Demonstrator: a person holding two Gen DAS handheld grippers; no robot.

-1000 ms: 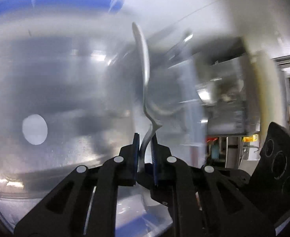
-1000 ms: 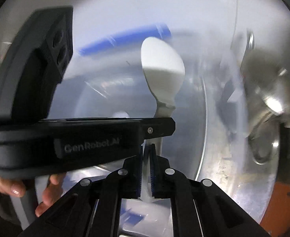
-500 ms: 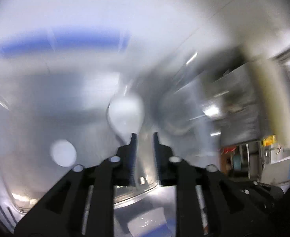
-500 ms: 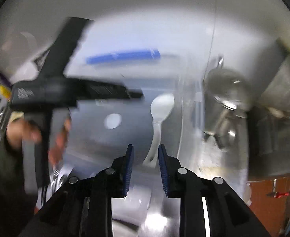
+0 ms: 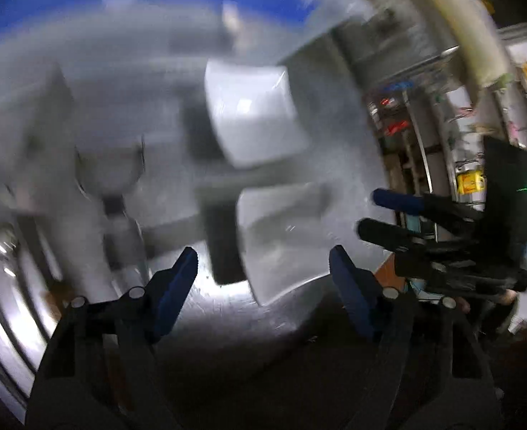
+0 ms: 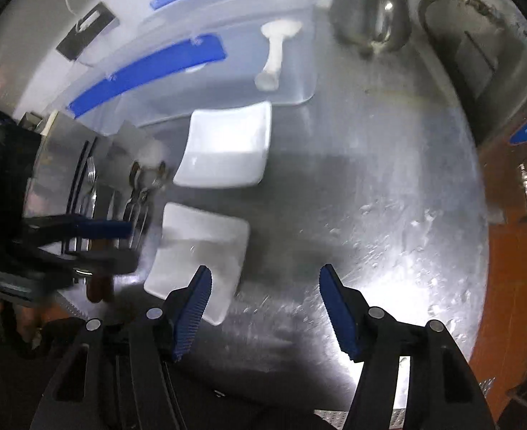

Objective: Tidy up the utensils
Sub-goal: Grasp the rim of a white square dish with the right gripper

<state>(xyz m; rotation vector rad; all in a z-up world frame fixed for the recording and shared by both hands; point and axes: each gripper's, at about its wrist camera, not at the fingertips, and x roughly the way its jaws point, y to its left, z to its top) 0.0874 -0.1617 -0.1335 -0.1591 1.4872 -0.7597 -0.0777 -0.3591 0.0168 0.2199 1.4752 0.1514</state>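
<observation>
A white spoon (image 6: 276, 50) lies inside a clear plastic bin (image 6: 299, 82) with blue handles at the back of the steel counter. Metal forks and spoons (image 6: 138, 186) lie in a pile at the left. My right gripper (image 6: 263, 304) is open and empty above the counter, near two white square dishes (image 6: 227, 143). My left gripper (image 5: 263, 286) is open and empty; its view is blurred and shows the two dishes (image 5: 252, 122). The right gripper also shows at the right of the left wrist view (image 5: 389, 215), and the left gripper at the left of the right wrist view (image 6: 120, 240).
A steel pitcher (image 6: 371, 10) stands at the back right of the bin. A second white dish (image 6: 199, 251) lies close to my right gripper. The steel counter (image 6: 389, 197) ends at an orange-brown edge on the right.
Both grippers have let go of their spoons and opened wide. They have pulled back from the bin; the white spoon now lies in it.
</observation>
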